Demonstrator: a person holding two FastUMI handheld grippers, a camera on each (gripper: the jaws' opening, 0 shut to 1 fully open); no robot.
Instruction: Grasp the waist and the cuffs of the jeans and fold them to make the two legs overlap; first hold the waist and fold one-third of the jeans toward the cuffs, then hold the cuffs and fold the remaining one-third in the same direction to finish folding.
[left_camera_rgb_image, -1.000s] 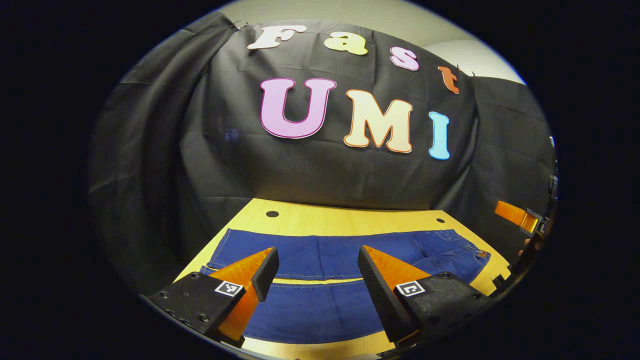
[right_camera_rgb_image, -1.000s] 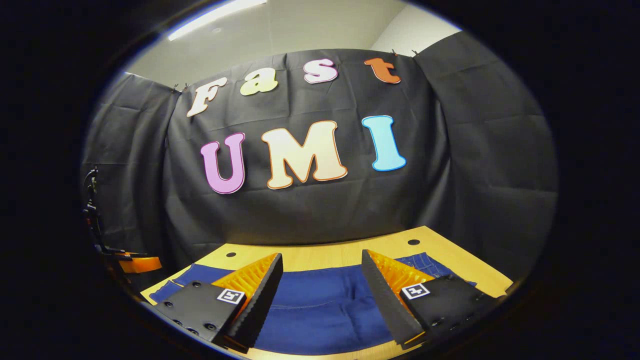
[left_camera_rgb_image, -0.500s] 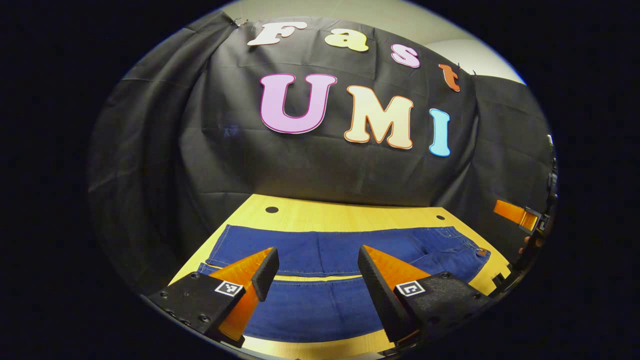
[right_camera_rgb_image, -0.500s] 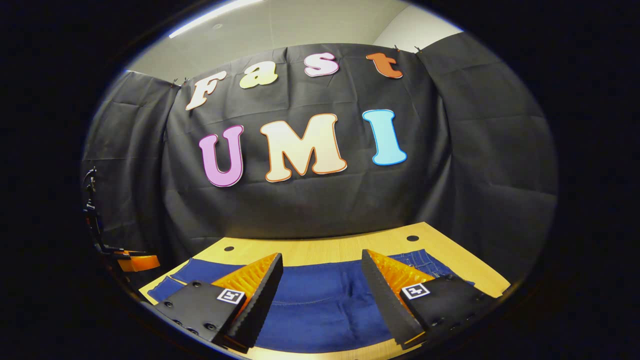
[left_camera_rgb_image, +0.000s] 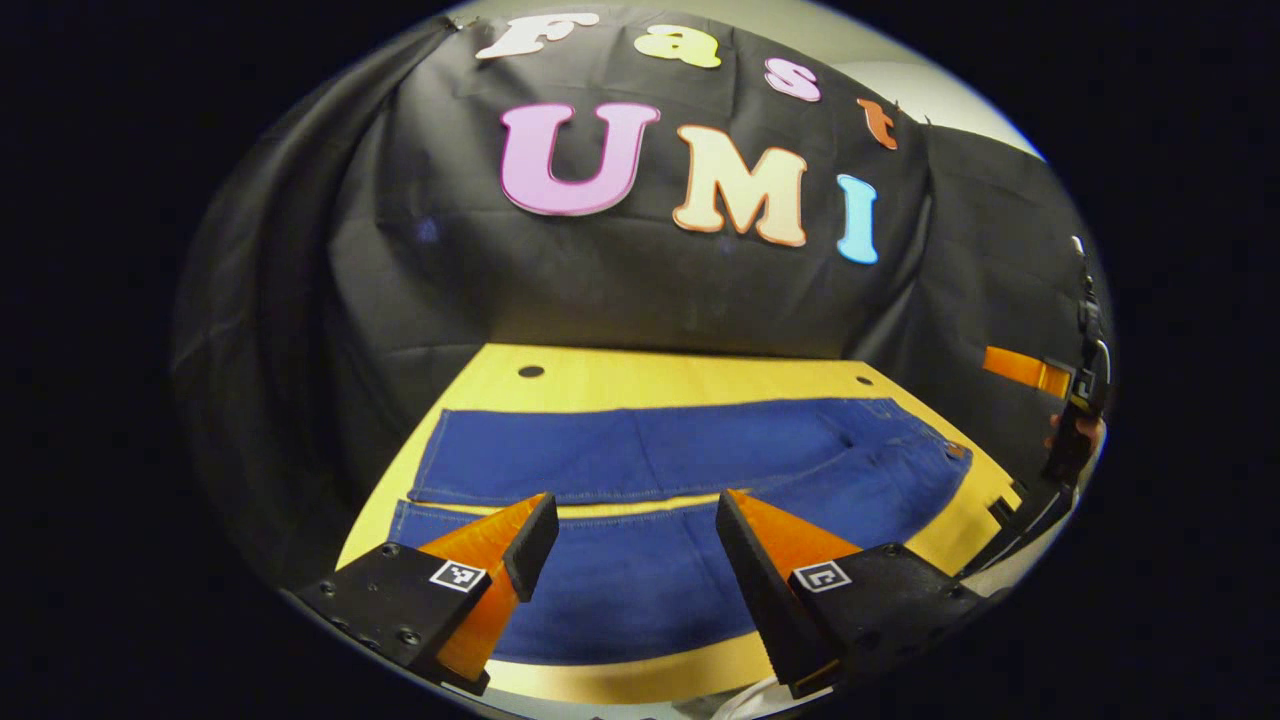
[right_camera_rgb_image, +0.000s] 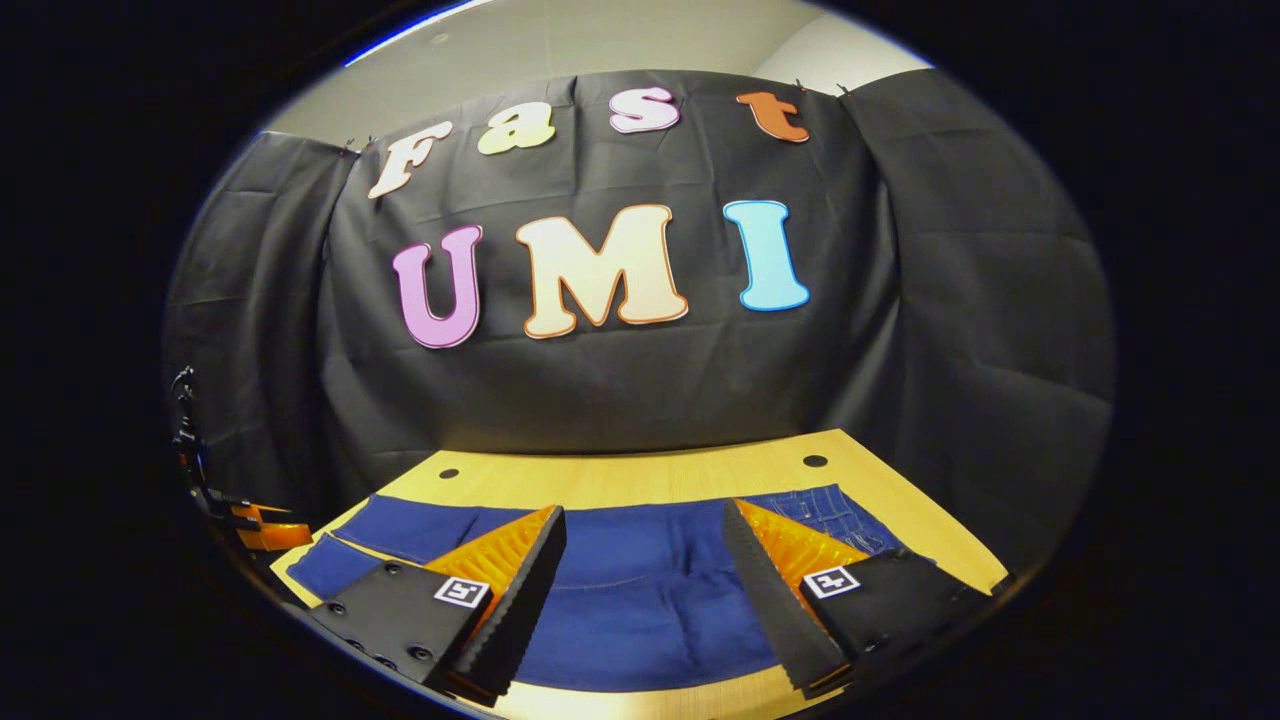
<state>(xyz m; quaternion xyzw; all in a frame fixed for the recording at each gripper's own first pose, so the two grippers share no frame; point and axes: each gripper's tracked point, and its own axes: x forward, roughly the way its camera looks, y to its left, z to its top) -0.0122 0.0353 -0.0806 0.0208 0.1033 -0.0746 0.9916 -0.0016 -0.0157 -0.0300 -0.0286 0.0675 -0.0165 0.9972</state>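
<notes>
So the jeans (left_camera_rgb_image: 680, 470) lie flat and spread lengthwise across the table (left_camera_rgb_image: 680, 375), both legs side by side w/ a thin strip of wood showing between them, cuffs toward the table's left edge, waist toward its right edge; nothing is folded yet. Main risk, as I judge it: the first fold needs waist and cuffs lifted together, so if one side goes up before the other, or a finger catches only the top layer of denim, the legs will land skewed instead of overlapping. A shallow bite at the edge could also slip, since denim is stiff and heavy, and dragging instead of lifting could bunch the fabric toward the table's far edge. Left gripper (left_camera_rgb_image: 630, 525) hovers above the near leg, closer to the cuff end, pointing forward and tilted down toward the cloth, fingers spread wide w/ nothing between them. Right gripper (right_camera_rgb_image: 645, 540) hovers over the waist end near the table's right edge, pitched lower and flatter, fingers also wide apart and holding nothing. Neither looks to be touching the jeans. In the right gripper view the cuffs (right_camera_rgb_image: 340, 550) sit at the table's left edge.
</notes>
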